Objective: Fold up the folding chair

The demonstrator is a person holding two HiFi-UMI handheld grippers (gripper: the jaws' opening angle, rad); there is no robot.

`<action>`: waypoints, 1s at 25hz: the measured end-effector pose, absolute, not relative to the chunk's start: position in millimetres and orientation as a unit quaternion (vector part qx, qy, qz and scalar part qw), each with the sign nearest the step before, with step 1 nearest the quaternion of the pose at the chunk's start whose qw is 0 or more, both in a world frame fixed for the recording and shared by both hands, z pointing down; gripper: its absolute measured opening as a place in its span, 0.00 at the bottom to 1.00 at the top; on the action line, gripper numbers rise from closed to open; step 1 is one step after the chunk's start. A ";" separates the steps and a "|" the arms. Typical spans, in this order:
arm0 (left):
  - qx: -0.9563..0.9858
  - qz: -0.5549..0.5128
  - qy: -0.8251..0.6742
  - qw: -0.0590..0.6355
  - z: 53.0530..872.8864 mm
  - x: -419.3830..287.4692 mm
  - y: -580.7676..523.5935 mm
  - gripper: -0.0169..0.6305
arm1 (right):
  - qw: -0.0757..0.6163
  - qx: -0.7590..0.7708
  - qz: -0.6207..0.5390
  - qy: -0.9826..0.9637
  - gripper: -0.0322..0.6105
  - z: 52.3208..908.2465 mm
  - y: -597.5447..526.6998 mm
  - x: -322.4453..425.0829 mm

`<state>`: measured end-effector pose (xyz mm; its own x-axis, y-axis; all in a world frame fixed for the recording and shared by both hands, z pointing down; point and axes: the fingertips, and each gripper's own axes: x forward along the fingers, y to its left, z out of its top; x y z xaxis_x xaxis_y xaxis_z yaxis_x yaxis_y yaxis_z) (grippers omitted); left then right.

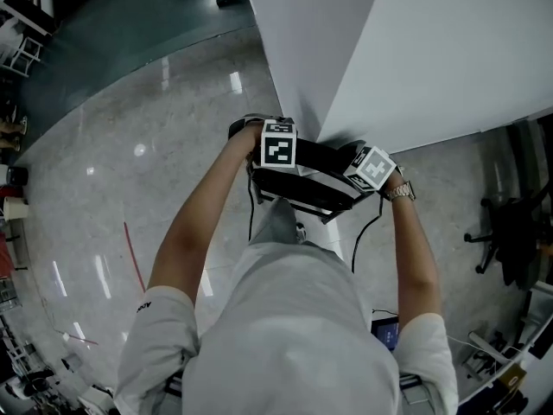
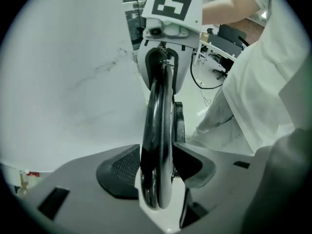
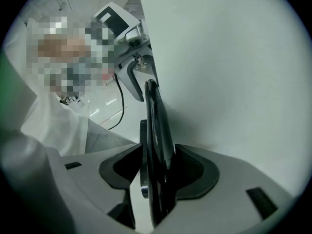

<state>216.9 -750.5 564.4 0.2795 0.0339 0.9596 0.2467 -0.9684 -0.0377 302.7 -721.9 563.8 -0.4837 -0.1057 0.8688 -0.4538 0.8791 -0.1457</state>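
Where we are standing: at the outer corner of a white wall [image 1: 415,50], on a glossy pale floor [image 1: 130,145], looking steeply down past our own light shirt.
Chair [image 1: 302,184]: it is lying folded flat, black with a pale frame, just in front of the wall corner and in front of our legs. We are holding a gripper at each end of its upper edge, and we cannot tell whether it is touching the wall.
Left gripper [image 2: 158,160]: we are pointing it steeply down over the chair's left end. Its jaws are standing apart with the thin folded edge running up between them, and the pads are sitting just beside the edge without pressing on it.
Right gripper [image 3: 156,165]: we are pointing it down over the chair's right end. Its jaws are standing wide, and the edge is passing between them with a sliver of space on the side away from the wall.
Cable [image 1: 367,232]: a dark lead is hanging down from the right gripper beside our leg.
Watch [image 1: 400,192]: we are wearing it on the right wrist.
Office chair [image 1: 510,232]: it is standing well apart at the right edge of the head view.
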 end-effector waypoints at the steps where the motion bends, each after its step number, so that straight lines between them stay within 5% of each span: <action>1: -0.803 -0.585 -0.071 0.091 556.5 214.1 -753.6 0.33 | 0.484 0.168 0.172 -0.841 0.33 559.0 -723.2 306.6; 9: -0.852 -0.510 0.095 0.070 520.4 175.4 -743.9 0.32 | 0.419 0.210 0.121 -0.875 0.33 492.8 -718.2 302.5; 11: -0.859 -0.491 0.132 0.063 511.2 167.1 -728.8 0.24 | 0.390 0.212 0.115 -0.889 0.32 480.9 -706.9 292.6; 13: -0.869 -0.459 0.178 0.058 500.0 158.6 -716.3 0.12 | 0.363 0.216 0.102 -0.901 0.19 473.9 -698.5 278.3; 17: -0.882 -0.384 0.272 0.029 479.0 135.4 -689.1 0.05 | 0.311 0.227 0.087 -0.919 0.06 462.4 -684.9 247.1; 25: -0.841 -0.252 0.479 -0.021 434.7 67.9 -637.6 0.05 | 0.182 0.214 0.109 -0.953 0.06 422.7 -659.4 175.4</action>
<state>67.9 -637.6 434.7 0.4146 -0.7942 0.4443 -0.8152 -0.5411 -0.2065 175.4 -659.4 422.7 -0.8420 -0.3683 0.3943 -0.4479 0.8846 -0.1302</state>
